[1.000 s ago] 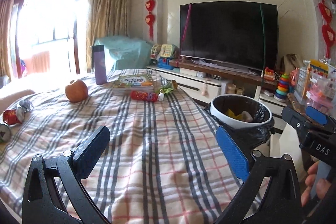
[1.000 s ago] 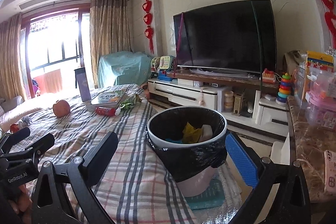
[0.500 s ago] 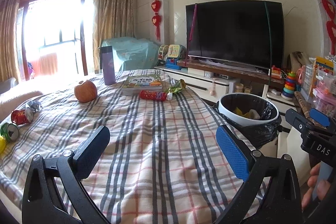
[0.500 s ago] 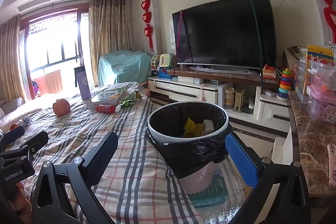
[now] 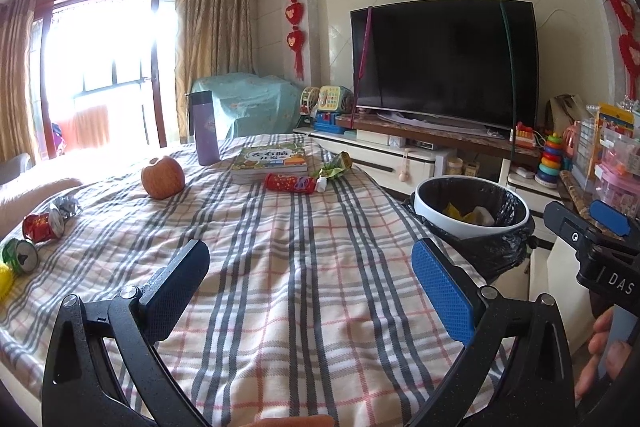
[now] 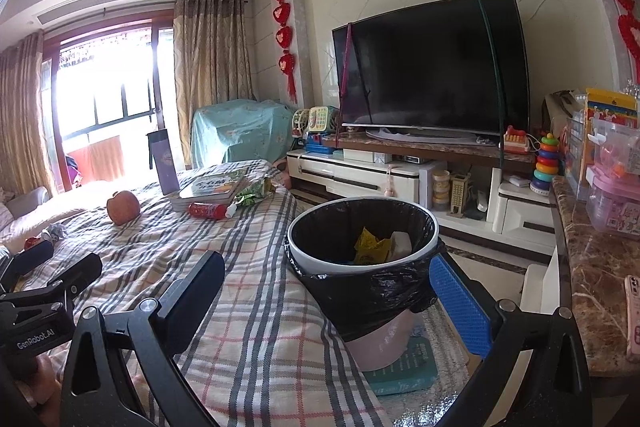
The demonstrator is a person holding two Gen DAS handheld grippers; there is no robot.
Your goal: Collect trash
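Black liner hides most of the trash bin (image 6: pixel 362 263) beside the bed (image 5: pixel 288 267); only yellow scraps show inside. Two cans (image 5: pixel 30 239) lie half cut off at the bed's left edge. Left hand-held gripper (image 5: pixel 310 287) and right hand-held gripper (image 6: pixel 326 301) both hover spread wide, holding nothing.

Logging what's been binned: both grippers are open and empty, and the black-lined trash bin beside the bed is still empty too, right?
Not quite: the trash bin already holds yellow wrappers and something white, as the right wrist view shows. The left gripper and right gripper are indeed open and empty.
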